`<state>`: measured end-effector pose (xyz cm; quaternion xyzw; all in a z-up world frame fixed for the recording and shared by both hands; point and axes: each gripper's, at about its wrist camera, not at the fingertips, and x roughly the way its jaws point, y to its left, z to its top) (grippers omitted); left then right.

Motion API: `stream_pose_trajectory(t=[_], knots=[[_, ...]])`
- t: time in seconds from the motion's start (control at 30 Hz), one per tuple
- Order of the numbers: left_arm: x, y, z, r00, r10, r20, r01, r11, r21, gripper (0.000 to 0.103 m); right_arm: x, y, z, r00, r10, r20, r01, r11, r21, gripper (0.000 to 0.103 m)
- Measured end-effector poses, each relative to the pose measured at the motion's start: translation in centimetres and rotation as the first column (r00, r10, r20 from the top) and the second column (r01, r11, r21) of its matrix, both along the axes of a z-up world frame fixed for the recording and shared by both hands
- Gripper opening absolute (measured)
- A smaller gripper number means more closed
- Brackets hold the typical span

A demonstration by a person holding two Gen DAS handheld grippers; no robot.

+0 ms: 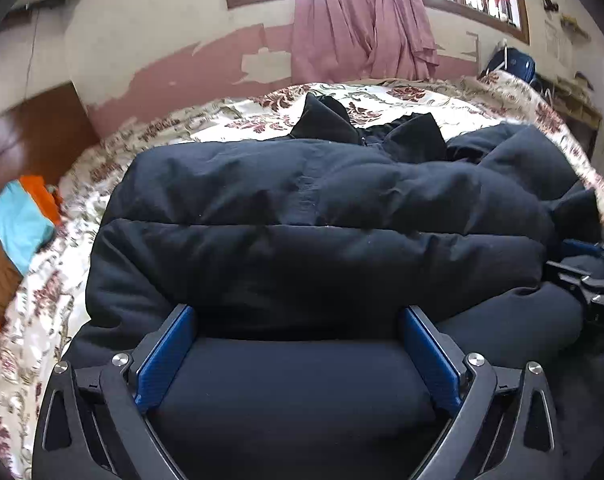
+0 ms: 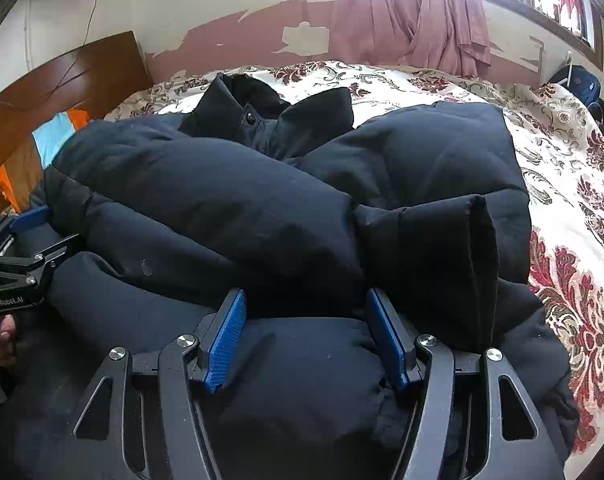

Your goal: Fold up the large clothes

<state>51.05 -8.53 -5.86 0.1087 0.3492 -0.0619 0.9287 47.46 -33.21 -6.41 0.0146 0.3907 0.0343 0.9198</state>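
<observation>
A dark navy puffer jacket (image 1: pixel 302 208) lies on a floral bedspread (image 1: pixel 402 100), sleeves folded across its body, collar at the far end. It fills the right wrist view (image 2: pixel 230 208) too. My left gripper (image 1: pixel 298 320) is open, its blue pads (image 1: pixel 168 356) straddling the near hem of the jacket. My right gripper (image 2: pixel 306 312) is open, its blue pads (image 2: pixel 226 340) either side of a bulge of hem, under the folded sleeve cuff (image 2: pixel 462 264). Each gripper shows at the edge of the other's view (image 2: pixel 18 272).
A wooden headboard (image 2: pixel 74 76) stands at the left with orange, blue and brown folded cloth (image 1: pixel 18 224) beside it. A pink curtain (image 1: pixel 362 20) hangs on the far wall under windows. A blue bag (image 2: pixel 578 84) sits at the far right.
</observation>
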Motion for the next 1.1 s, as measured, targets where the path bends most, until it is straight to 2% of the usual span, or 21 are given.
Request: stream_pose_trajectory(t=[0.23, 0.37, 0.5, 0.57, 0.67, 0.77, 0.83, 1.03, 1.1], knots=[[-0.2, -1.0, -1.3, 0.998, 0.015, 0.06, -0.019, 0.997, 0.075, 0.102, 0.2, 0.8, -0.6, 1.0, -0.007, 0.01, 0.008, 0.999, -0.048, 0.057], [-0.5, -1.2, -1.7, 0.995, 0.018, 0.095, -0.027, 0.995, 0.095, 0.103, 0.4, 1.2, -1.0, 1.0, -0.014, 0.012, 0.015, 0.998, -0.069, 0.057], [-0.6, -1.0, -1.5, 0.994, 0.012, 0.106, -0.021, 0.996, 0.084, 0.103, 0.3, 1.3, -1.0, 1.0, -0.015, 0.016, 0.016, 0.997, -0.074, 0.058], [-0.6, -0.7, -1.1, 0.995, 0.004, 0.099, -0.01, 0.998, 0.066, 0.103, 0.2, 1.2, -0.8, 1.0, -0.005, 0.018, 0.007, 0.998, -0.063, 0.061], [-0.8, 0.5, 0.2, 0.998, -0.023, 0.05, 0.024, 1.0, -0.008, 0.103, -0.2, 0.9, 0.1, 1.0, 0.022, 0.022, -0.022, 1.0, -0.021, 0.066], [-1.0, 1.8, 2.2, 0.997, -0.078, 0.007, 0.079, 0.995, -0.069, 0.103, -1.0, 0.0, 2.0, 0.998, 0.034, 0.046, -0.035, 0.999, 0.027, 0.069], [-0.5, 2.5, 3.5, 0.997, -0.081, -0.009, 0.08, 0.993, -0.092, 0.103, -1.0, -0.6, 3.3, 0.998, 0.031, 0.053, -0.032, 0.999, 0.023, 0.07], [4.1, 3.5, 6.9, 0.996, -0.062, -0.071, 0.048, 0.98, -0.191, 0.103, 2.2, -2.2, 7.0, 0.997, 0.07, 0.037, -0.071, 0.997, 0.039, 0.078], [6.3, 3.1, 7.8, 0.996, -0.05, -0.079, 0.035, 0.981, -0.189, 0.103, 4.7, -2.8, 7.9, 0.997, 0.072, 0.014, -0.073, 0.997, 0.034, 0.078]])
